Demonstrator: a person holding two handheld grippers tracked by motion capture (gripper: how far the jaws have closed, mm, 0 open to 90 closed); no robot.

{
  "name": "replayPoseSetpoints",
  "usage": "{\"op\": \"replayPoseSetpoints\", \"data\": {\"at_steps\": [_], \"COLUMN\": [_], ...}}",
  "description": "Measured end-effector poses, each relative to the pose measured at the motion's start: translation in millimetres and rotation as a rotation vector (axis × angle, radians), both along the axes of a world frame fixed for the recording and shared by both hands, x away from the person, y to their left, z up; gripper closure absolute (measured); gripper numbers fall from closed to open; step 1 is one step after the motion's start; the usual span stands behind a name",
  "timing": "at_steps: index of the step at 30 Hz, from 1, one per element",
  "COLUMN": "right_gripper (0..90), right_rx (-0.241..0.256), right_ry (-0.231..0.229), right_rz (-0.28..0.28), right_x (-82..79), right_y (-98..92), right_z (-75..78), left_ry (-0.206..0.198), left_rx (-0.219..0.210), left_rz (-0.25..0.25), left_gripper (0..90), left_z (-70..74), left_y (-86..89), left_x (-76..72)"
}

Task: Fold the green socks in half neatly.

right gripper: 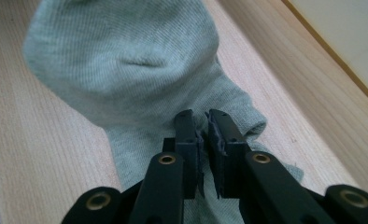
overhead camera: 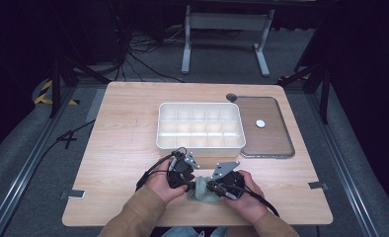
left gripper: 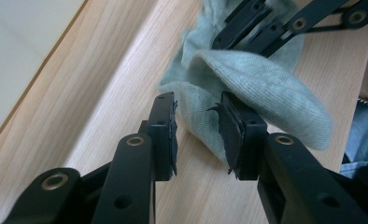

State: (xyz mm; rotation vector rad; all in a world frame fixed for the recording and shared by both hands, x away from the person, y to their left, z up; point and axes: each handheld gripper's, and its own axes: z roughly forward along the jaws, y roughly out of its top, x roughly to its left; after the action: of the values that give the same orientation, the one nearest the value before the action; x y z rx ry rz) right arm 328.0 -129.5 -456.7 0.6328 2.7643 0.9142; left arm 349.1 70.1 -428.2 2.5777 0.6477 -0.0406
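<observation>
Sock (overhead camera: 202, 190), pale green, lies on the wooden table (overhead camera: 123, 148) near its front edge, in front of the white divided tray (overhead camera: 200, 126). Right gripper (right gripper: 203, 122) pinches a fold of it. Left gripper (left gripper: 198, 122) hovers beside, jaws spread apart.

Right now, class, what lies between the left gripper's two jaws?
A fold of the grey sock lies in the gap of the open left gripper, above the wooden table; the left gripper view shows it.
</observation>
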Motion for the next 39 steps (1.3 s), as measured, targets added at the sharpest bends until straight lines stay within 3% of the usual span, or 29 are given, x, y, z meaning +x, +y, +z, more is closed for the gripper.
{"op": "replayPoseSetpoints", "data": {"at_steps": [4, 5, 8, 10, 14, 15, 16, 18, 20, 22, 25, 27, 32, 35, 39], "right_gripper": [83.7, 84.2, 85.2, 85.6, 86.0, 86.1, 86.2, 86.3, 86.3, 86.5, 86.8, 86.8, 87.6, 87.7, 87.2], "right_rx": [-0.002, -0.007, -0.011, -0.015, -0.023, -0.024, -0.023, -0.023, -0.024, -0.021, -0.026, -0.023, -0.033, -0.038, -0.049], "right_ry": [0.003, 0.005, 0.005, 0.007, -0.001, -0.002, 0.000, 0.000, 0.001, 0.006, 0.002, 0.002, 0.001, -0.001, -0.015], "right_rz": [-0.006, -0.009, -0.011, -0.016, -0.016, -0.016, -0.016, -0.015, -0.015, -0.017, -0.017, -0.017, -0.016, -0.015, -0.018], "right_x": [-0.5, -0.2, 0.1, -0.2, -0.7, -0.8, -0.9, -0.7, -0.8, -1.4, -1.7, -1.6, -1.8, -2.1, -3.5], "right_y": [-2.1, -2.1, -1.5, -0.7, 0.2, 0.3, 0.5, 0.4, 0.5, 1.1, 1.4, 1.3, 1.8, 2.5, 4.2], "right_z": [1.9, 0.6, -1.5, -1.4, -1.6, -1.6, -1.7, -1.8, -1.7, -1.6, -1.5, -1.6, -1.2, -1.0, -0.3], "left_ry": [0.056, 0.082, 0.100, 0.127, 0.118, 0.099, 0.084, 0.102, 0.113, 0.111, 0.103, 0.100, 0.052, 0.032, 0.035], "left_rx": [-0.028, -0.022, -0.018, 0.015, 0.057, 0.101, 0.114, 0.119, 0.088, 0.052, 0.009, 0.009, -0.088, -0.158, -0.167], "left_rz": [0.032, 0.037, 0.018, -0.003, 0.001, 0.026, 0.035, 0.027, 0.031, 0.038, 0.054, 0.050, 0.053, 0.028, -0.004], "left_gripper": [62.0, 60.3, 58.1, 56.2, 56.8, 57.6, 58.5, 62.7, 79.0, 86.6, 88.0, 88.2, 88.4, 88.4, 88.4], "left_z": [1.0, 2.0, 4.8, 5.7, 1.0, -1.7, -5.1, -6.7, -6.8, -2.4, 2.4, 4.7, 14.6, 18.3, 15.6], "left_y": [7.2, 7.9, 6.4, 3.0, -2.5, -3.5, -3.9, -3.2, -0.2, 3.0, 4.7, 4.4, 1.4, -6.5, -17.2], "left_x": [-1.5, -2.2, -7.7, -11.2, -14.6, -13.5, -12.7, -11.3, -10.2, -9.5, -10.3, -11.2, -13.7, -15.0, -18.1]}}
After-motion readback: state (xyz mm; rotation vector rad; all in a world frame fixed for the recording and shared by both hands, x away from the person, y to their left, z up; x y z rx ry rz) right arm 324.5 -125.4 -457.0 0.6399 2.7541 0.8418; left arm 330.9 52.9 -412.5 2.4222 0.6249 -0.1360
